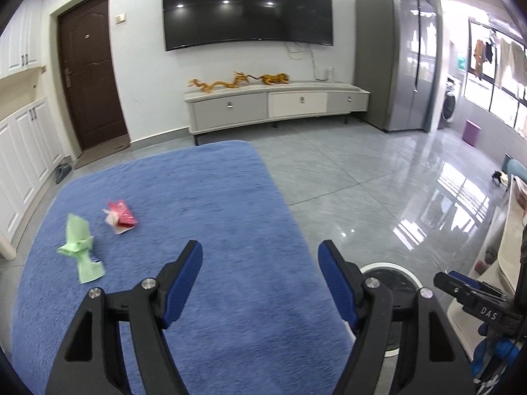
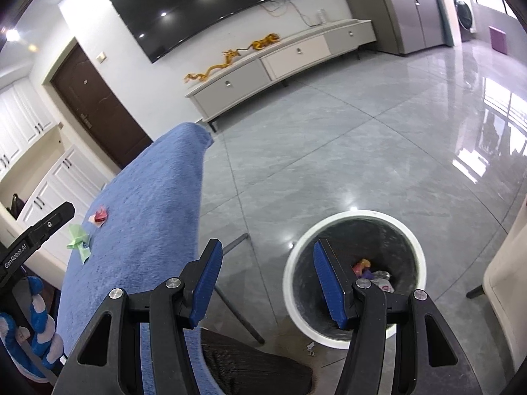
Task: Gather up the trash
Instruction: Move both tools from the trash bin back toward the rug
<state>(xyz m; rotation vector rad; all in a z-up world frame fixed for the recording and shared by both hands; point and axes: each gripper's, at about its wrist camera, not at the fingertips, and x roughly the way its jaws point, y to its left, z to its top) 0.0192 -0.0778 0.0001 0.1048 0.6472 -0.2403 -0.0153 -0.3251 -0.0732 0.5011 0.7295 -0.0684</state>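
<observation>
A green crumpled paper [image 1: 80, 250] and a red and white wrapper [image 1: 120, 217] lie on the blue cloth-covered table [image 1: 214, 204] at the left. My left gripper [image 1: 260, 250] is open and empty above the table's right part. A white-rimmed trash bin [image 2: 354, 230] with a dark liner stands on the floor and holds several bits of trash [image 2: 374, 275]. My right gripper [image 2: 266, 253] is open and empty, above the floor between table edge and bin. The green paper [image 2: 78, 240] and the red wrapper [image 2: 100, 215] also show in the right wrist view.
A TV cabinet [image 1: 276, 102] stands at the far wall under a wall TV [image 1: 247, 3]. White cupboards [image 1: 23, 141] line the left. A grey fridge [image 1: 395, 56] stands at the right. A black chair seat [image 2: 250, 365] sits under the table edge. Table legs [image 2: 237, 309] reach the grey tiled floor.
</observation>
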